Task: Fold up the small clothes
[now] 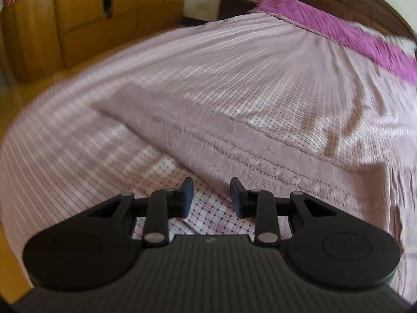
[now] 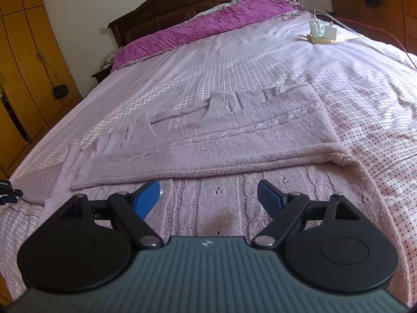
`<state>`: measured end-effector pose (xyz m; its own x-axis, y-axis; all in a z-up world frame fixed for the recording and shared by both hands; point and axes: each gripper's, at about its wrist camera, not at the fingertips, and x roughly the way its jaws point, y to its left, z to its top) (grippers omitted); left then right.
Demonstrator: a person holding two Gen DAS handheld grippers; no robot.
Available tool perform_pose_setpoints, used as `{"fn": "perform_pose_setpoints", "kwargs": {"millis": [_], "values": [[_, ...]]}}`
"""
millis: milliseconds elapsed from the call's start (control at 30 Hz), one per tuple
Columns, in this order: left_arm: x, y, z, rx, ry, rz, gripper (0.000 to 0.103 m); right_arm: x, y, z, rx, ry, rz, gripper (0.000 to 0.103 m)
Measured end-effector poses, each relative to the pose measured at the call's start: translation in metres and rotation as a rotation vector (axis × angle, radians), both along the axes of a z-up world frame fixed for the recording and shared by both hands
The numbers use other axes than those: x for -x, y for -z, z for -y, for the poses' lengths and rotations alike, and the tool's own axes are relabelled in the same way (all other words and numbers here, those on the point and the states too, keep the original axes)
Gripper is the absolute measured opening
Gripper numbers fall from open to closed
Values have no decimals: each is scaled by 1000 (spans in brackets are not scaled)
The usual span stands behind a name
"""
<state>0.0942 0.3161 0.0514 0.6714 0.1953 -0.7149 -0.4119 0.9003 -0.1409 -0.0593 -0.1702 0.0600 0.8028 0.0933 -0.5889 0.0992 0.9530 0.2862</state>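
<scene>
Right wrist view: the right gripper (image 2: 208,198) has its jaws spread wide, holding nothing, above the near portion of a pink fleece garment (image 2: 208,135). This garment lies on the checked bedsheet (image 2: 365,83), its far part folded over the near part. A purple blanket (image 2: 203,28) lies at the far end, and chargers (image 2: 322,32) sit far right. Left wrist view: the left gripper (image 1: 211,198) is moderately spread and empty, over the sheet just beside the garment's left edge.

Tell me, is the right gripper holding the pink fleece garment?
No, the right gripper is open above the pink fleece garment, with nothing between its fingers.
</scene>
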Motion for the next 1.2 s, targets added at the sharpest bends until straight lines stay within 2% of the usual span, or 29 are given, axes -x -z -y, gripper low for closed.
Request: {"fn": "perform_pose_setpoints", "kwargs": {"millis": [267,500,700,733,767,800,1067,1200], "values": [[-2,15,-21,176,-131,125,39,-5,4,-1,11,13,-18,87],[-20,26,-29,228,-174,197,39,-8,5,-6,22,13,-26,87],[-39,32,-28,218,-157,227,37,-9,6,-3,23,22,-28,87],[-40,32,-27,211,-157,229,33,-9,6,-3,22,24,-27,87],[-41,32,-27,202,-158,239,13,-9,6,-2,20,26,-27,87],[-40,31,-26,197,-152,241,11,-8,6,-1,19,28,-26,87],[-12,-3,-9,146,-92,356,10,-5,7,8,-2,43,-20,87],[2,-27,8,155,-59,421,10,-4,7,8,-3,41,-17,87]]}}
